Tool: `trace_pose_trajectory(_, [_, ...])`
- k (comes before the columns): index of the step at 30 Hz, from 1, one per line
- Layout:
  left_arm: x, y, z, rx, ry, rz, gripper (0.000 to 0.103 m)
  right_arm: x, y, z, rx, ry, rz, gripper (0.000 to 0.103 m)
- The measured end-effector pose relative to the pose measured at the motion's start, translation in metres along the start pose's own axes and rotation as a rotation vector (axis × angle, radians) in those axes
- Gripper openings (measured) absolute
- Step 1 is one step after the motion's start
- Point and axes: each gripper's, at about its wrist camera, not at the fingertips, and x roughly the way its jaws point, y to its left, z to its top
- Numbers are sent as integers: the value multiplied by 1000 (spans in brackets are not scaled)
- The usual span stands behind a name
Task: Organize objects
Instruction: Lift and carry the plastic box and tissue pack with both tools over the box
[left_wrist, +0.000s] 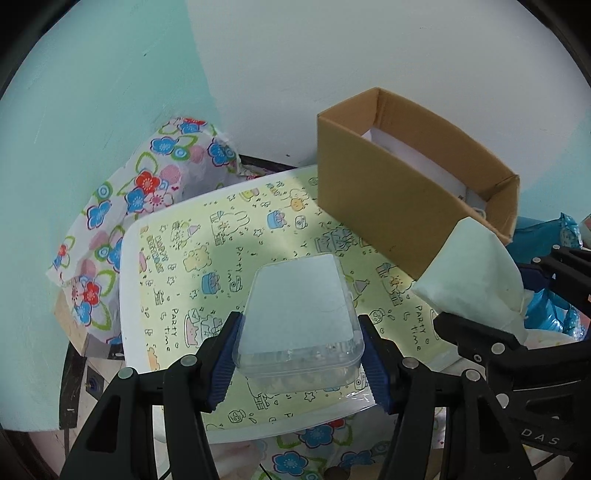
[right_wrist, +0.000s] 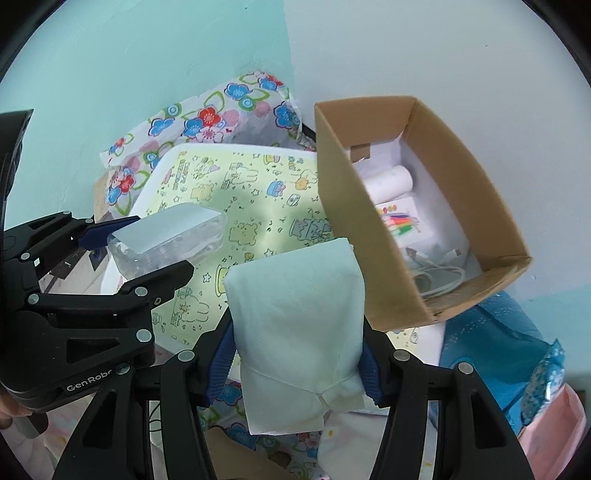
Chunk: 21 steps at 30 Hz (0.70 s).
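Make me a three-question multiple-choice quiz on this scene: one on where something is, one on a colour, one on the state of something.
1. Where does the cardboard box stand?
A. On the yellow-green cartoon mat
B. On the floor
C. Inside the blue bag

2. What colour is the soft packet in the right tool?
A. Red
B. Pale mint-white
C. Black

3. What is the state of the clear plastic case at the left tool?
A. Lying free on the mat
B. Inside the box
C. Gripped, lid closed

Answers: 1 A, the box's base sits on the mat; 2 B, the wrapping looks pale mint-white; 3 C, blue pads press both sides.
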Motion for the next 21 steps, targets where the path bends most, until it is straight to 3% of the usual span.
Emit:
trace_pose_trajectory(4, [-6,-7,10,15,-17,9,62,-5,-7,4,1,-6,1,61])
trace_pose_trajectory(8, [-11,-13,19,30,-45,36,62,-11,-14,7,15,-6,63,61])
trace_pose_trajectory(21, [-18,-30,61,38,-72,10,62,-26,-47,28,25,-18,36,61])
